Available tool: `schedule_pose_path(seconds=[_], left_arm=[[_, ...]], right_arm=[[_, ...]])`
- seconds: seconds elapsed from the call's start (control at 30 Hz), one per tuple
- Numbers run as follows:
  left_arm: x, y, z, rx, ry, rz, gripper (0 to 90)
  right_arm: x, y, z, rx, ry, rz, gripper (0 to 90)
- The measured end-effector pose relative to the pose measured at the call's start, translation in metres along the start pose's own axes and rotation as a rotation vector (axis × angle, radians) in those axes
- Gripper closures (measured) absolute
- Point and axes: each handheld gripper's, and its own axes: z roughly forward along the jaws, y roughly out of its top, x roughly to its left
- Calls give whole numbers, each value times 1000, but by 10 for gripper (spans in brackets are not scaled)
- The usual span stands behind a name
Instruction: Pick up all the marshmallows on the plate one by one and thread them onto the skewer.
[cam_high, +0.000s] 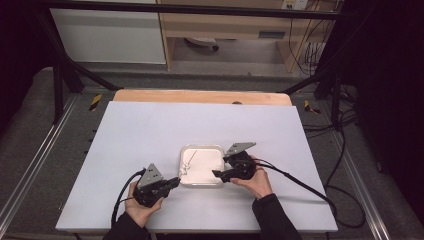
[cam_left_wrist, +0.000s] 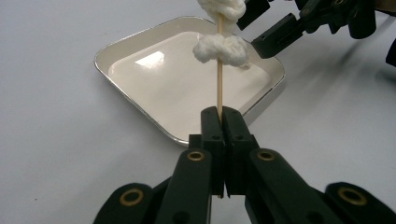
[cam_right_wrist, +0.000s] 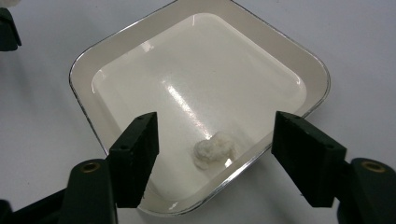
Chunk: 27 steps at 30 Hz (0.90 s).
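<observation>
Jaws of the left gripper (cam_left_wrist: 219, 122) are pressed together on the lower end of a thin wooden skewer (cam_left_wrist: 219, 84), which rises over the near rim of the shallow square cream tray (cam_left_wrist: 140, 46). Two white fluffy lumps are threaded on that skewer: the lower threaded lump (cam_left_wrist: 220, 49) hangs above the tray's floor, and the upper threaded lump (cam_left_wrist: 222, 8) sits above it at the frame's top edge. In the high view the left gripper (cam_high: 172, 182) lies at the tray's left front corner and the right gripper (cam_high: 219, 173) reaches over the tray's right front edge.

Jaws of the right gripper (cam_right_wrist: 215, 158) stand apart, with nothing pressed between them. They straddle one loose white fluffy lump (cam_right_wrist: 214, 149), which lies on the tray floor close to the rim nearest that gripper. The pads do not touch it.

Step in hand, as judged: pick the loose lump for threading. Recommended procedure:
- Centre the lump between both pads before closing.
- Lower until the fingertips nearly meet the tray floor, clear of the raised rim.
- Close gently; the material looks soft and will compress or tear.
- Keep the skewer steady and upright relative to the tray, so the tip is easy to meet.
</observation>
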Motion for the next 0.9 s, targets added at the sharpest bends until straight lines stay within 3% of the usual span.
schedule_pose_path(seconds=[0.17, 0.67, 0.9], left_arm=[[0, 0, 0, -1, 1, -2, 888], [0, 0, 0, -3, 0, 2, 888], [0, 0, 0, -4, 1, 2, 888]], right_arm=[[0, -1, 6, 11, 11, -6, 404], [7, 3, 18, 70, -27, -84, 564], [8, 3, 19, 97, -28, -69, 629]])
